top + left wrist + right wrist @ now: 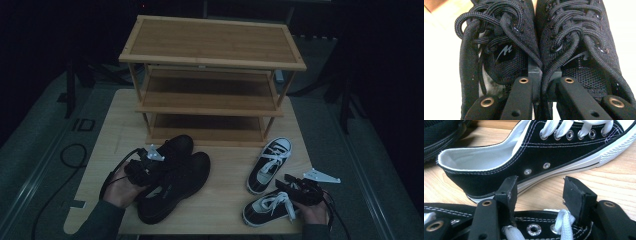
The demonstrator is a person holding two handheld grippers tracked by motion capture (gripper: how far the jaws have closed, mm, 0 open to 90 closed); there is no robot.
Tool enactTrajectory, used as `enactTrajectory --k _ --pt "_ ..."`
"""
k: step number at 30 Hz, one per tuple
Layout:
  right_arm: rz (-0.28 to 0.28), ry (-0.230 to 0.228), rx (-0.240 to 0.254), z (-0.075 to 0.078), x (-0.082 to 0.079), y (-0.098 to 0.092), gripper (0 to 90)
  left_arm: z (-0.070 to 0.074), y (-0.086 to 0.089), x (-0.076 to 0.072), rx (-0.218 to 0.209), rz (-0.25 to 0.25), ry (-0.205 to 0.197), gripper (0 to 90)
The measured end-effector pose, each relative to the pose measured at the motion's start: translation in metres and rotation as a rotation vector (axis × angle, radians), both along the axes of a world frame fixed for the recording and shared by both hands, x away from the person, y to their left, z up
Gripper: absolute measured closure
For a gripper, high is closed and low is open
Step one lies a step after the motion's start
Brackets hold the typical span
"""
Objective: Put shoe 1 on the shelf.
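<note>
Left gripper (150, 167) pinches the inner collars of two black mesh lace-up shoes (175, 182) together on the pale wooden table (115, 130). Right gripper (290, 187) — jaws apart — hovers over a black-and-white canvas sneaker (267, 207).

Light wood worktop (115, 125). On it: three-tier wooden shoe rack (212, 80) at the far edge, tiers bare; pair of black mesh shoes (175, 175) front left, side by side; two black-and-white sneakers (267, 165) front right.
</note>
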State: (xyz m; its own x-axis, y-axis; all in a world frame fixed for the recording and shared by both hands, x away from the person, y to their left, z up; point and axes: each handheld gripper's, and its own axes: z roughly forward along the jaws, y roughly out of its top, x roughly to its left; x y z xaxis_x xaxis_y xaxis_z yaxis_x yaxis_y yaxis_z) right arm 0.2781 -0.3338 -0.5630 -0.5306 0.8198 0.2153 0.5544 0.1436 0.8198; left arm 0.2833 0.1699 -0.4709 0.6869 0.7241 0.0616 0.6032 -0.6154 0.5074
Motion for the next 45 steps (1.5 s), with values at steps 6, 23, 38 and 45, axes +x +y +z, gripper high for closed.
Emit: enactTrajectory --k 6,23,38,45 --pt "0.0 -0.001 -0.001 0.0 0.0 0.0 44.9 0.006 -0.002 0.004 -0.014 0.001 -0.005 86.2" --pt "0.0 -0.001 -0.001 0.0 0.0 0.0 45.0 0.011 -0.012 0.018 -0.003 0.028 -0.033 86.1" --pt "0.001 0.0 0.0 0.0 0.0 0.0 45.0 0.011 -0.027 0.036 -0.01 0.065 -0.033 86.0" --pt "0.002 -0.002 -0.001 0.0 0.0 0.0 44.9 0.011 -0.035 0.047 0.002 0.093 -0.044 86.0"
